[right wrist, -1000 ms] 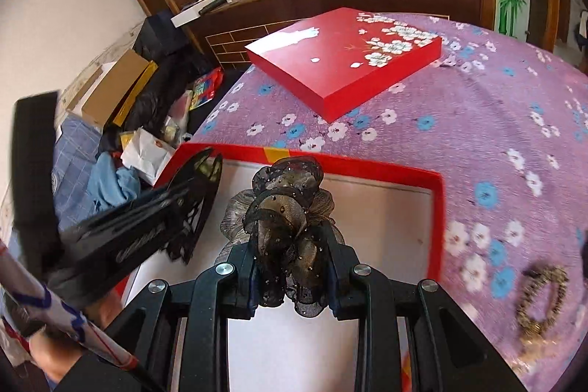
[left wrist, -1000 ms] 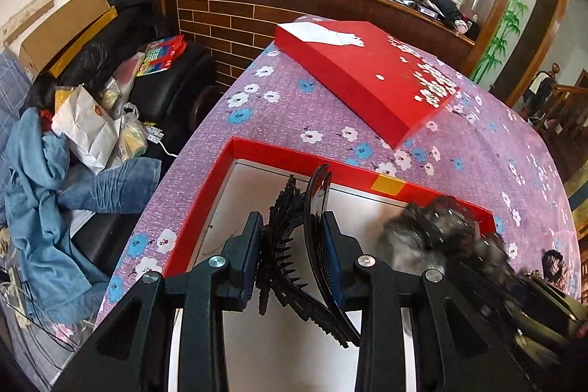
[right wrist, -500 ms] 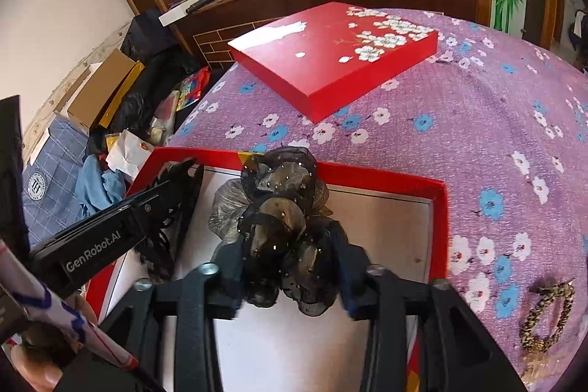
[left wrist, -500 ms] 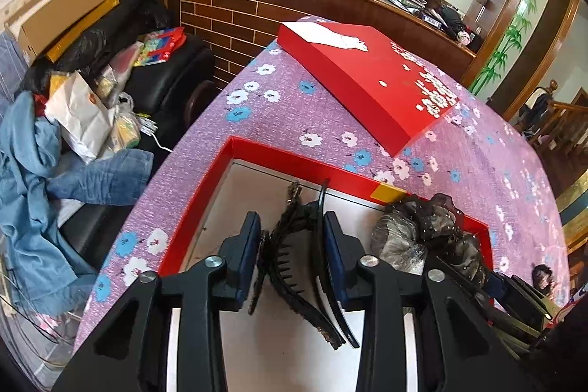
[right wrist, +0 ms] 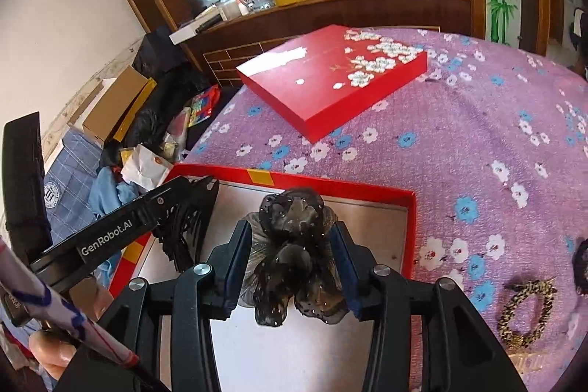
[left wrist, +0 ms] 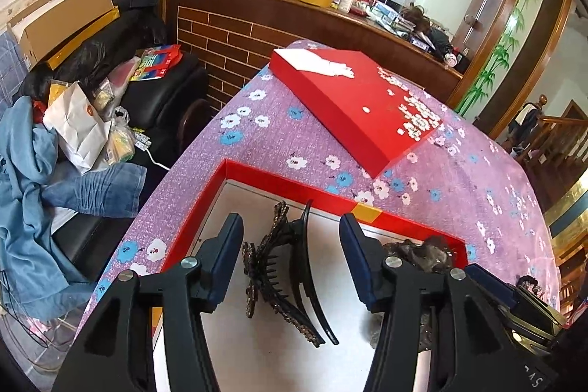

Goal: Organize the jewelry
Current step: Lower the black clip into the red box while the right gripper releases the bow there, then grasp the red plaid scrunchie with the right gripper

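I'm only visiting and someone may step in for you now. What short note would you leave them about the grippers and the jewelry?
Left gripper: jaws have just been opening, clear of the black hair claw lying in the red tray.
Right gripper: just been opening too; the black mesh bow sits between its pads, also in the tray.
Done: both pieces in the tray.
Left: gold chain bracelet on the purple cloth; red lid off.

Black toothed hair clip and dark gauzy hair bow side by side in open red box.
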Available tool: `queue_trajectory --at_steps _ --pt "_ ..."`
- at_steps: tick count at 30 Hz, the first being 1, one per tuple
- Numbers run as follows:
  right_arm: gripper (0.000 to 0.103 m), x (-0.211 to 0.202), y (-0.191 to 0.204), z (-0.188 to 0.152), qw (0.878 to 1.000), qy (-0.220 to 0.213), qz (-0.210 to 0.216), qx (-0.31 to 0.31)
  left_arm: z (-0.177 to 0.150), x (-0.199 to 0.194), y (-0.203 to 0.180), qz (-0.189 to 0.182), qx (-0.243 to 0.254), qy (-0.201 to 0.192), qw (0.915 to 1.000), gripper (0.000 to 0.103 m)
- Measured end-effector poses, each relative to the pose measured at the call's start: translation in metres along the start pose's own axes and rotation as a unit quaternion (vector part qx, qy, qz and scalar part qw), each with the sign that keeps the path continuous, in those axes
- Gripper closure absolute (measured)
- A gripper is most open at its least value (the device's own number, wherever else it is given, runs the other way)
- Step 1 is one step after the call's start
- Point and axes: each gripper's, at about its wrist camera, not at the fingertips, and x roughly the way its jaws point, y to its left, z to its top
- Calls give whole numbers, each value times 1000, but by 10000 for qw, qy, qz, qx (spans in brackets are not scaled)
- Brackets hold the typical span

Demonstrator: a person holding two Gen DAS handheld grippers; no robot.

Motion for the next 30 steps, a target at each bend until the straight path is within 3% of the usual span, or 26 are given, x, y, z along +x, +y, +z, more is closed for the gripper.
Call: queue_trajectory --at_steps 11,19,21,26,30 --pt "49 -59 -37 -19 9984 -338 295 335 -2 -11 -8 -130 128 -172 9997 50" --pt "46 -128 -99 -43 9951 -739 -111 647 -8 -18 -26 -30 408 -286 9988 50" --pt "37 -142 -115 -49 9937 -793 -227 759 -9 -22 -32 -153 494 -295 9982 50" --pt "37 -170 -168 -62 9891 -700 -391 1236 -15 -44 -66 -426 811 -345 9952 50" --pt "37 -194 -208 -56 9778 -975 -708 1712 -23 -63 -108 -867 1042 -218 9905 50"
